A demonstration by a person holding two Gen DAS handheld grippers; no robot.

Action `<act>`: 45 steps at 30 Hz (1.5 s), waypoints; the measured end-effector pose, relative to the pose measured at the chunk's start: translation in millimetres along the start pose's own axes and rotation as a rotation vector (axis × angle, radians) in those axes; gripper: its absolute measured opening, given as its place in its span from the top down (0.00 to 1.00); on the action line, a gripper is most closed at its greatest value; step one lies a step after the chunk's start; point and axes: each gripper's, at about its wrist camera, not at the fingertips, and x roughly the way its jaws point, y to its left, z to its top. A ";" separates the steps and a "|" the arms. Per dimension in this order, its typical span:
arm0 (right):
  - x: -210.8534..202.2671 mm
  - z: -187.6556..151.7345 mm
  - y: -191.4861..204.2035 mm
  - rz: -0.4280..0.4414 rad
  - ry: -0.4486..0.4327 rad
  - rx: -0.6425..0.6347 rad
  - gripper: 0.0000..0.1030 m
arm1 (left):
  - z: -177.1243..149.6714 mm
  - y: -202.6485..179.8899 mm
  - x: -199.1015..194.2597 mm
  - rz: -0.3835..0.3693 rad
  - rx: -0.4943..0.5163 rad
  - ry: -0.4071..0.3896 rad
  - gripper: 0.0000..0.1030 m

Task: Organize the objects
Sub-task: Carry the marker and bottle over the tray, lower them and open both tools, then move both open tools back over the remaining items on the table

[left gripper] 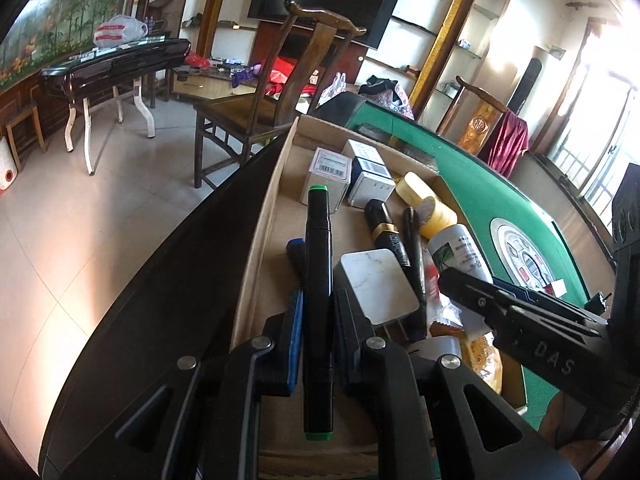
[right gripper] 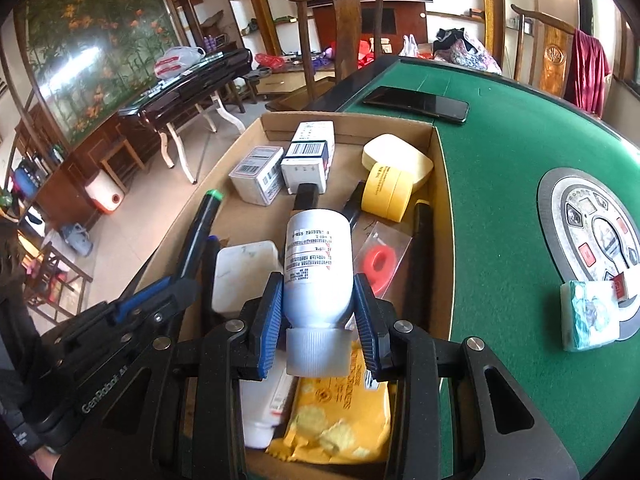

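Your left gripper (left gripper: pixel 316 320) has its fingers closed on a black marker with green end caps (left gripper: pixel 318 280), which runs lengthwise between the blue pads and sticks out well past them, over the open cardboard box (right gripper: pixel 438 200) on the green-felt desk (right gripper: pixel 520 168). It is a light, rigid stick with a smooth barrel, so expect it to pivot or slide if you squeeze only at one point. You are holding it near the middle, which looks like the right place. Keep the barrel in line with the fingers when you set it down.

Your right gripper (right gripper: pixel 318 312) is clamped on a white plastic bottle (right gripper: pixel 318 256), with the pads at the shoulder just above the ribbed cap (right gripper: pixel 316 350), cap toward you, base pointing into the box. Judge it as moderately heavy if full, with thin walls that may give a little and a glossy label that could slip. The taper at the shoulder is a poor seat. The straight body, further toward the base, would hold more surely. Do not trust the cap alone.

Below both tools the box is crowded:
- a white square case (right gripper: pixel 244 276)
- barcoded cartons (right gripper: pixel 256 174)
- yellow tape rolls (right gripper: pixel 388 196)
- a black and gold tube (left gripper: pixel 386 226)
- a red ring in a clear bag (right gripper: pixel 380 262)
- a yellow snack packet (right gripper: pixel 340 420)

The packet and the bag are soft, so avoid pressing hard items onto them. A phone (right gripper: pixel 416 104) and a tissue pack (right gripper: pixel 588 314) lie outside on the felt.
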 end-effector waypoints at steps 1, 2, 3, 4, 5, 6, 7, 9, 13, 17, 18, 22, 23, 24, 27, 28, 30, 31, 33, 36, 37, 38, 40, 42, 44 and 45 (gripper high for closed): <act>1.0 0.7 -0.5 -0.003 0.001 0.002 0.67 | 0.2 0.9 0.0 0.001 0.000 -0.002 0.87; 4.2 1.8 -0.6 -0.005 0.004 0.004 0.67 | 0.3 0.8 -0.2 0.005 0.000 -0.005 0.87; 6.3 2.1 -0.8 -0.007 0.005 0.006 0.67 | 0.4 1.9 -0.2 0.005 0.000 -0.004 0.87; 7.3 1.9 -1.0 -0.008 0.007 0.007 0.67 | 0.1 2.3 -0.4 0.005 0.000 -0.004 0.87; 8.2 1.4 -1.3 -0.009 0.008 0.008 0.67 | 0.1 2.3 -0.4 0.007 0.000 -0.005 0.87; 9.6 1.1 -1.6 -0.011 0.010 0.009 0.67 | 0.6 2.2 0.0 0.009 0.001 -0.004 0.87; 10.5 0.6 -2.1 -0.013 0.010 0.010 0.67 | 0.5 1.8 0.1 0.010 0.001 -0.005 0.87; 12.2 0.7 -2.7 -0.016 0.005 0.012 0.67 | 0.3 1.4 0.2 0.011 0.000 -0.006 0.87; 13.3 0.6 -3.7 -0.015 0.003 0.013 0.67 | 1.0 3.7 0.0 0.015 -0.007 -0.010 0.87; 13.5 -0.1 -4.8 -0.008 0.009 0.013 0.67 | 1.2 3.5 0.2 0.016 -0.003 -0.008 0.86; 12.7 -0.4 -4.8 -0.004 0.009 0.017 0.66 | 1.2 3.5 0.3 0.015 -0.003 -0.007 0.86; 6.1 -0.3 -3.3 -0.006 -0.010 -0.008 0.66 | 1.5 4.5 -0.1 0.008 -0.007 0.002 0.86; 2.9 -0.2 -2.9 -0.005 -0.018 -0.016 0.66 | 1.3 4.0 -0.5 0.007 -0.010 0.003 0.86; -0.8 0.0 -3.5 0.001 -0.028 -0.018 0.66 | 1.3 3.8 -0.9 0.003 -0.013 0.005 0.86; -13.0 0.8 -10.1 0.049 -0.056 0.001 0.66 | 0.6 2.8 -2.3 -0.007 -0.018 0.008 0.86; -16.7 0.3 -12.3 0.069 -0.063 0.011 0.66 | 0.5 1.5 -2.7 -0.006 -0.015 0.008 0.86; -24.0 -1.5 -19.6 0.100 -0.074 0.037 0.66 | 0.2 -2.1 -4.4 -0.006 -0.009 0.004 0.86; -26.7 -2.4 -22.2 0.104 -0.078 0.047 0.66 | 0.1 -4.3 -5.6 -0.008 -0.005 0.001 0.86; -33.4 -5.1 -29.5 0.120 -0.083 0.062 0.66 | 0.0 -8.8 -7.8 -0.014 0.003 -0.003 0.86; -44.3 -12.0 -42.5 0.122 -0.100 0.086 0.66 | 0.2 -16.7 -13.7 -0.019 0.021 -0.016 0.86; -47.1 -13.7 -48.1 0.122 -0.104 0.095 0.66 | 0.1 -20.5 -16.4 -0.024 0.032 -0.022 0.86; -51.3 -16.2 -57.1 0.116 -0.108 0.107 0.66 | 0.3 -23.7 -18.0 -0.027 0.040 -0.027 0.86; -59.1 -21.8 -78.1 0.092 -0.118 0.145 0.66 | 0.4 -30.4 -21.1 -0.033 0.059 -0.035 0.86; -66.2 -26.9 -108.8 0.061 -0.127 0.214 0.66 | -0.3 -39.2 -22.9 -0.045 0.076 -0.037 0.86; -73.2 -31.7 -141.7 0.005 -0.135 0.287 0.66 | -2.3 -48.9 -24.6 -0.060 0.098 -0.039 0.85; -75.4 -33.9 -156.5 -0.044 -0.135 0.311 0.66 | -3.0 -52.4 -25.2 -0.064 0.106 -0.040 0.85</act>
